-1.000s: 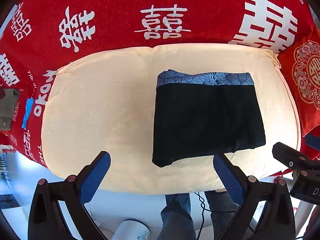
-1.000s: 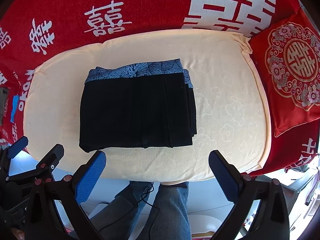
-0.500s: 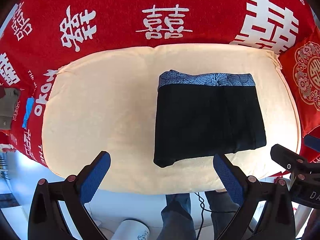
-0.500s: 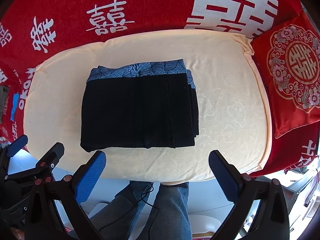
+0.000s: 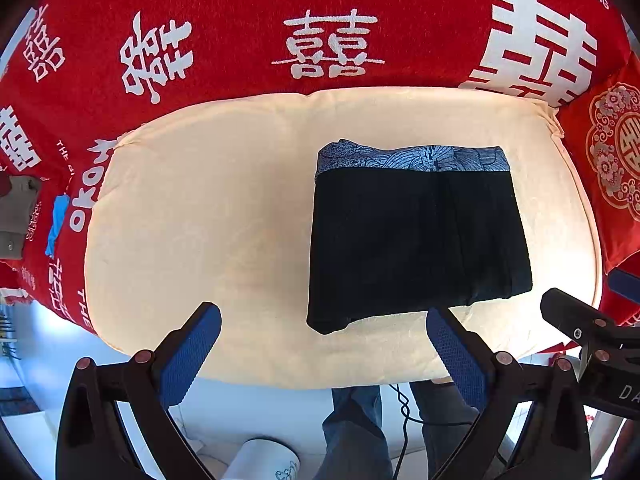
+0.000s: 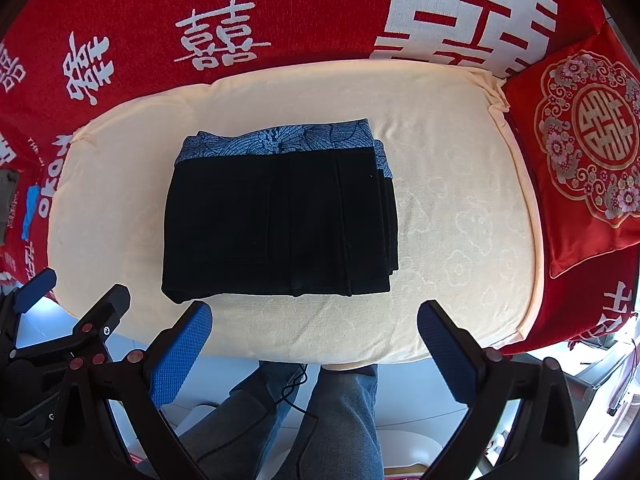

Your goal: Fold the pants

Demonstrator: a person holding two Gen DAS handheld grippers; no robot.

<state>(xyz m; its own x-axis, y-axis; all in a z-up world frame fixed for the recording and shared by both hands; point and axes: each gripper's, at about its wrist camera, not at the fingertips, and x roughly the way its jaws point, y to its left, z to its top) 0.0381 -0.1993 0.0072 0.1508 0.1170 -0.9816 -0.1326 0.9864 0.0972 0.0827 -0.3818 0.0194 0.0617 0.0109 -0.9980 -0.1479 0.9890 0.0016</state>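
The black pants lie folded on the cream cushion. The left gripper and right gripper hang wide apart near the cushion's front edge.

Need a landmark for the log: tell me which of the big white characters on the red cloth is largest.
The blocky double-happiness character at the cloth's far right, above the cream cushion's right end. The others are thin brush-style characters, much smaller.

Bright, even daylight; sharp focus.
Strong fisheye bending and dark vignette at the corners; the floor below blows out white, shadows stay soft.
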